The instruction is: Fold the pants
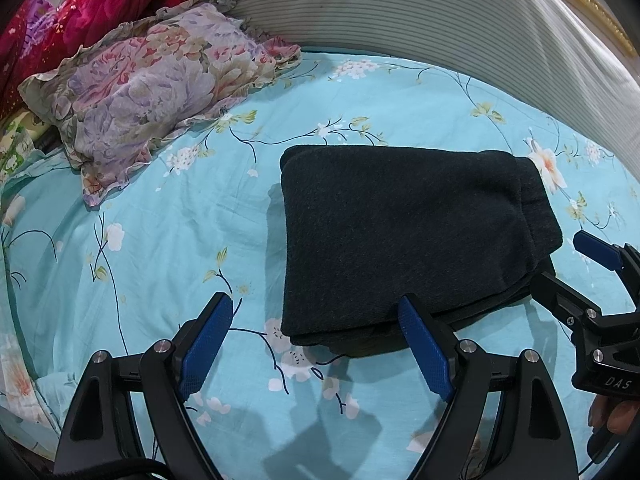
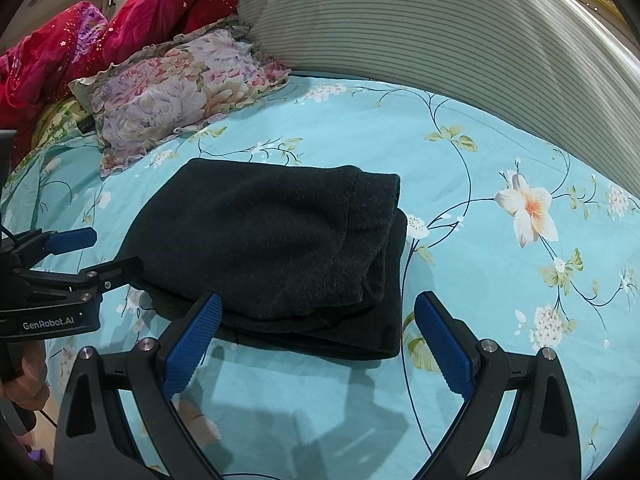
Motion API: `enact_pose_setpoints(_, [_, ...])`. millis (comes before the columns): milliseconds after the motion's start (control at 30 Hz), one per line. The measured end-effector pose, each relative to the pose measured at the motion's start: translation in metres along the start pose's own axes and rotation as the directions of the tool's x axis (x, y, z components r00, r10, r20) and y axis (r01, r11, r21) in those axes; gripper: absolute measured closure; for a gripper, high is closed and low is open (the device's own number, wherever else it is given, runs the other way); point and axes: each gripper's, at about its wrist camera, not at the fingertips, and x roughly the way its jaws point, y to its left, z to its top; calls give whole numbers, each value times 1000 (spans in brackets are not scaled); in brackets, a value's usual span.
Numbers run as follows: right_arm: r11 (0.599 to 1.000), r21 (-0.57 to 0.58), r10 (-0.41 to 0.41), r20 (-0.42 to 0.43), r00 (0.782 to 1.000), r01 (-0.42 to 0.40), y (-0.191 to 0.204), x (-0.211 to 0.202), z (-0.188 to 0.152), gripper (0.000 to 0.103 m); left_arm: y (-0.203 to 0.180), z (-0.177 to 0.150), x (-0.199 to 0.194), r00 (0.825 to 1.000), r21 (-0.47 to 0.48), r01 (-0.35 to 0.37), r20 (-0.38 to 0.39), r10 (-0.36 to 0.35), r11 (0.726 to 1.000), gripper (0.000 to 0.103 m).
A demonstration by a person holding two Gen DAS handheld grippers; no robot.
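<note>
The dark charcoal pants (image 1: 400, 232) (image 2: 272, 240) lie folded into a compact stack on the turquoise floral bedsheet (image 1: 160, 240) (image 2: 480, 152). My left gripper (image 1: 314, 304) is open at the stack's near left corner, its right finger overlapping the near edge, with nothing pinched. From the right wrist view the left gripper (image 2: 116, 249) stands open, one finger against the stack's left edge. My right gripper (image 2: 319, 300) is open over the near edge. It appears again in the left wrist view as the right gripper (image 1: 558, 258), open at the stack's right side.
A ruffled floral pillow (image 1: 152, 92) (image 2: 180, 92) lies at the back left, with a red quilt (image 1: 100, 4) (image 2: 140, 20) behind it. A grey striped headboard cushion (image 1: 440, 20) (image 2: 440, 32) runs along the back. A hand (image 1: 612, 416) (image 2: 28, 376) holds each handle.
</note>
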Motion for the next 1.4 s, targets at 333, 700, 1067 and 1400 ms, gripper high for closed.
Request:
enact_pose_setpoints(333, [1000, 3, 0, 2, 1000, 0, 1, -2, 0, 6, -1, 1, -1, 1000, 2, -3, 2, 3, 1000, 18])
enact_pose_setpoints(700, [1000, 8, -2, 9, 1000, 2, 4, -5, 2, 6, -1, 2, -2, 1000, 0, -5, 4, 5, 1000, 18])
enact_pose_setpoints(1067, [1000, 8, -1, 14, 1000, 1, 6, -6, 2, 6, 1, 1, -3, 1000, -1, -7, 5, 7, 1000, 18])
enact_pose_setpoints(1400, [1000, 8, 3, 20, 1000, -3, 7, -8, 8, 6, -2, 5, -7, 1000, 12, -9, 17, 9, 1000, 18])
